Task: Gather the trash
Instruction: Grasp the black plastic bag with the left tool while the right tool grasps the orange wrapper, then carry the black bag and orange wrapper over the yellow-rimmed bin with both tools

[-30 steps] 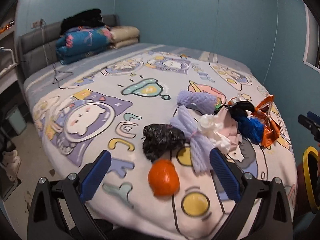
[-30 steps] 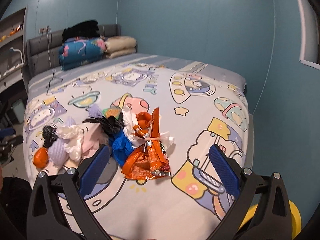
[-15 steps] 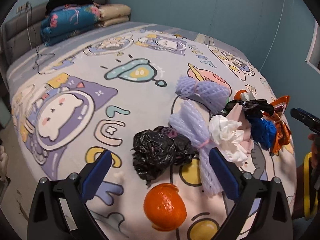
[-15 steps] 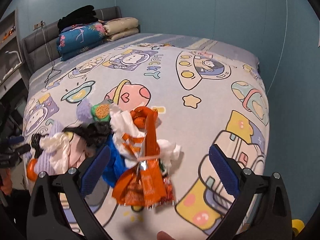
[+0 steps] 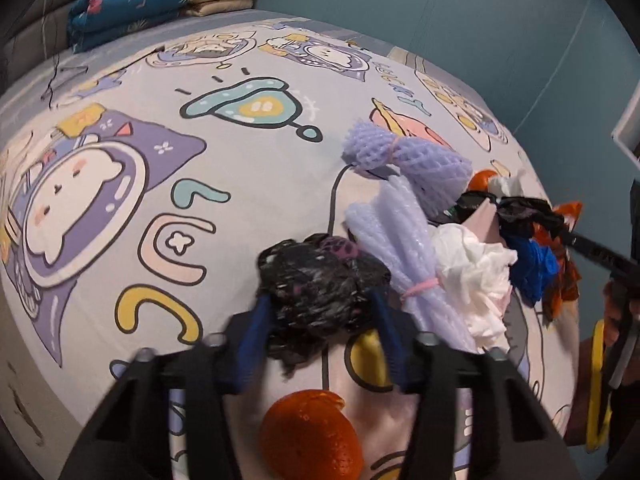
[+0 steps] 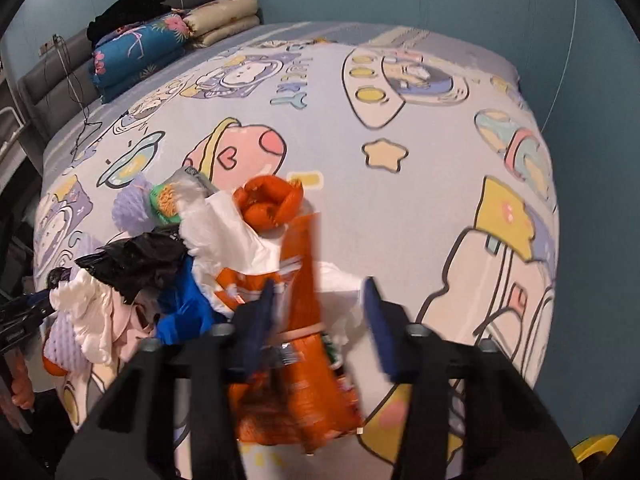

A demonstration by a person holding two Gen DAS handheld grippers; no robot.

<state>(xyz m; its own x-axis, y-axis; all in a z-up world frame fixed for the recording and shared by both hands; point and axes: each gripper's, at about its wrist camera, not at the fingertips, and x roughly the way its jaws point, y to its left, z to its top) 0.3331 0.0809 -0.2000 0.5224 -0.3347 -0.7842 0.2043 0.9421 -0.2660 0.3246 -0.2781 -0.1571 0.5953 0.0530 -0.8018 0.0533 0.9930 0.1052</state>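
A heap of trash lies on the cartoon-print bed. My left gripper has its blue pads on both sides of a crumpled black plastic bag, closing in on it. An orange peel lies just below it. Purple foam nets, white tissue and a blue scrap lie to the right. My right gripper straddles an orange snack wrapper tied with a rubber band, its blurred jaws partly closed around it.
Folded quilts are stacked by the grey headboard at the far end. A charging cable trails on the sheet. A yellow-rimmed bin stands off the bed's right edge. Blue walls surround the bed.
Both grippers have moved forward and down into the heap. Their jaws have narrowed, the left around the black bag, the right around the orange wrapper.
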